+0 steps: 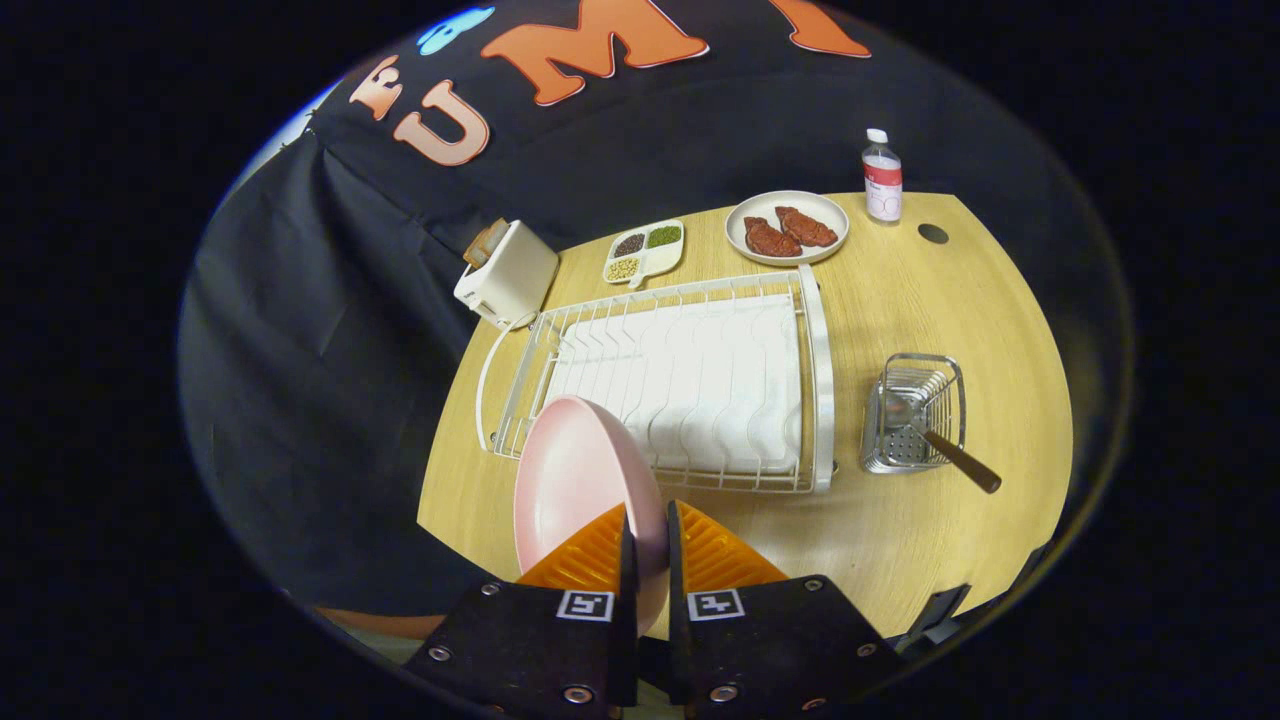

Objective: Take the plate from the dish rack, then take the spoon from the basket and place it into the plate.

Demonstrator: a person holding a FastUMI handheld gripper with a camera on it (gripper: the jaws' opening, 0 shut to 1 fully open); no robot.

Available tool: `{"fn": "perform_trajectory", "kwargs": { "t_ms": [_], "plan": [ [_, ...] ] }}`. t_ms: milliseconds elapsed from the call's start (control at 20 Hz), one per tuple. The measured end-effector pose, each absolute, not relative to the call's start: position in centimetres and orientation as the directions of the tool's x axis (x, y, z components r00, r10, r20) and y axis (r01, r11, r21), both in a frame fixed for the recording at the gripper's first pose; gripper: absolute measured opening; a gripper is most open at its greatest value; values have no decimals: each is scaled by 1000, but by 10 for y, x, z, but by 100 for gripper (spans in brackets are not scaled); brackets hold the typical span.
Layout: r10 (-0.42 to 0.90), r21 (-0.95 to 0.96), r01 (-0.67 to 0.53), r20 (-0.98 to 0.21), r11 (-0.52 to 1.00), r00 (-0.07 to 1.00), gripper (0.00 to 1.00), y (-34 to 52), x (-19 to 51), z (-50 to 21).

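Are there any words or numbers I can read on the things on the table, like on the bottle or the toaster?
Bottle: it has a red and white label, but the print is too small and blurred to read.
Toaster: no words visible.
Gripper, shut on the pink plate: two square black-and-white marker patterns, not words.
Dish rack, basket, sectioned dish: no text visible.

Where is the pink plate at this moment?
The pink plate is held on edge between the gripper fingers, over the near corner of the dish rack.
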State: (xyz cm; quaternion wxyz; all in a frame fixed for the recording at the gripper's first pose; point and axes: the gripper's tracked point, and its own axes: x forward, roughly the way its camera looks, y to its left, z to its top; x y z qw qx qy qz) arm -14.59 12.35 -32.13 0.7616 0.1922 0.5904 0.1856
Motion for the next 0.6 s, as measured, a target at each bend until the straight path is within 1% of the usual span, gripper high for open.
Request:
{"fn": "perform_trajectory", "kwargs": {
  "t_ms": [350, 600],
  "plan": [
    [520, 530, -24, -822, 848, 231, 13, 108, -188, -358],
    [501, 510, 7, -846, 860, 184, 13, 96, -216, -396]
  ]
}}
